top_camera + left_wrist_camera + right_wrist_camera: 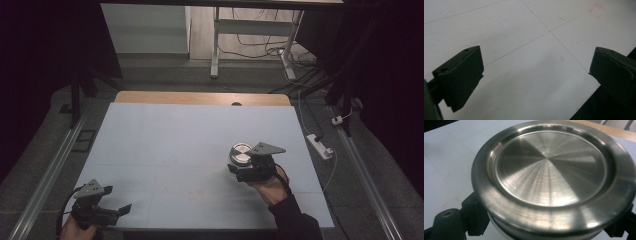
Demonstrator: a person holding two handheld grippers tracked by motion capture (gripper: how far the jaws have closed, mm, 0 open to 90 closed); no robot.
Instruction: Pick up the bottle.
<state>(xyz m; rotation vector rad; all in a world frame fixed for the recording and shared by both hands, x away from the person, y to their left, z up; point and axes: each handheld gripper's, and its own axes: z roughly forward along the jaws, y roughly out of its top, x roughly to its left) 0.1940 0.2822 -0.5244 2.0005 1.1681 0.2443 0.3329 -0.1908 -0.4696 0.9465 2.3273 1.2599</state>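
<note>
Item: round container (551, 177), brushed steel lid with concentric sheen and raised rim, right of centre on the pale blue mat (165, 150). My right gripper (239, 167) has its black jaws either side of its body, apparently clamped. My left gripper (112, 212) sits at the near-left corner, jaws wide apart over bare mat with faint pencil lines

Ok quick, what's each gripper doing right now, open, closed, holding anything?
Left gripper: open, holding nothing, over the white table cover.
Right gripper: closed on the round metal lidded container, jaws at its two sides.
</note>
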